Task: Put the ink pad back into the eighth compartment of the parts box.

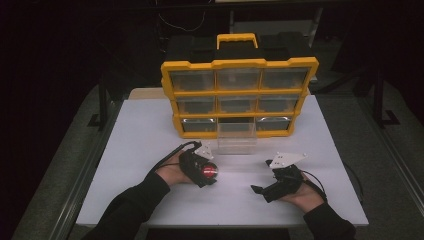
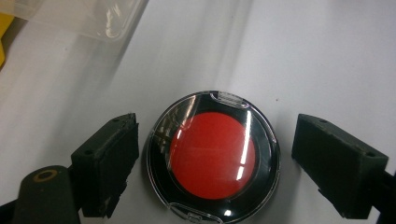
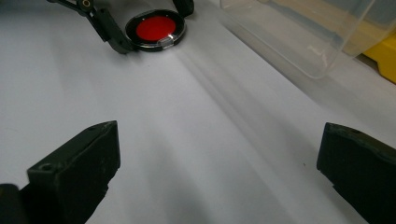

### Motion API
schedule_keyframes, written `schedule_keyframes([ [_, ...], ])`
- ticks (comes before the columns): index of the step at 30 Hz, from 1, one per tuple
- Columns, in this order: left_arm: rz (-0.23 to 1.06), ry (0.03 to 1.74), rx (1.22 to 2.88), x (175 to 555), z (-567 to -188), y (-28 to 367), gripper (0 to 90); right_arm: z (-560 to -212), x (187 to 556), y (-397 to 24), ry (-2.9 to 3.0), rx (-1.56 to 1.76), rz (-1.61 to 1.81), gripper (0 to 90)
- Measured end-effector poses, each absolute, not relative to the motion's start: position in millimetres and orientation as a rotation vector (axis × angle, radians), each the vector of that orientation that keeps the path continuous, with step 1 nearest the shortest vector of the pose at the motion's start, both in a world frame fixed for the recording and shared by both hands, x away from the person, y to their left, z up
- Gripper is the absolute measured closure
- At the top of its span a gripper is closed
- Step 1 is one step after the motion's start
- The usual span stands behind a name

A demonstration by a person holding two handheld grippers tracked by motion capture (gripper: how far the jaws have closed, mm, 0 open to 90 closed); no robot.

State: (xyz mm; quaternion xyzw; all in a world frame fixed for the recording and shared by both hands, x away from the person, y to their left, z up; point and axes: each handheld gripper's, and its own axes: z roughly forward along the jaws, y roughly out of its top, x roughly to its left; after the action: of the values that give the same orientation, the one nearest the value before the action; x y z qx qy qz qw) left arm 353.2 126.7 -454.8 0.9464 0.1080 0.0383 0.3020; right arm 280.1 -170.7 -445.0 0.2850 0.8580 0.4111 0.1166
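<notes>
Left gripper (image 2: 215,154) sat open astride the red compact (image 2: 213,156) (pads not touching it); right gripper (image 3: 217,172) open, holding nothing.

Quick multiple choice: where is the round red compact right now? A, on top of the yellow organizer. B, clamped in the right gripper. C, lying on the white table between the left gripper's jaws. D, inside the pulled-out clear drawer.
C: the red compact lies flat on the white table between the jaws of the left gripper, with a gap visible on each side, so the pads do not press on it.
</notes>
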Motion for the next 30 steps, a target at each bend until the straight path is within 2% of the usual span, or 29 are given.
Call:
schedule_keyframes([
  [17,0.100,0.292,2.505,354.0,-452.7,129.0,25.6,-444.9,279.8,-170.7,2.513,0.831,1.204,0.0],
  [30,0.106,0.299,2.503,353.3,-452.2,129.9,29.2,-445.2,279.3,-171.1,2.515,0.831,1.207,0.0],
])
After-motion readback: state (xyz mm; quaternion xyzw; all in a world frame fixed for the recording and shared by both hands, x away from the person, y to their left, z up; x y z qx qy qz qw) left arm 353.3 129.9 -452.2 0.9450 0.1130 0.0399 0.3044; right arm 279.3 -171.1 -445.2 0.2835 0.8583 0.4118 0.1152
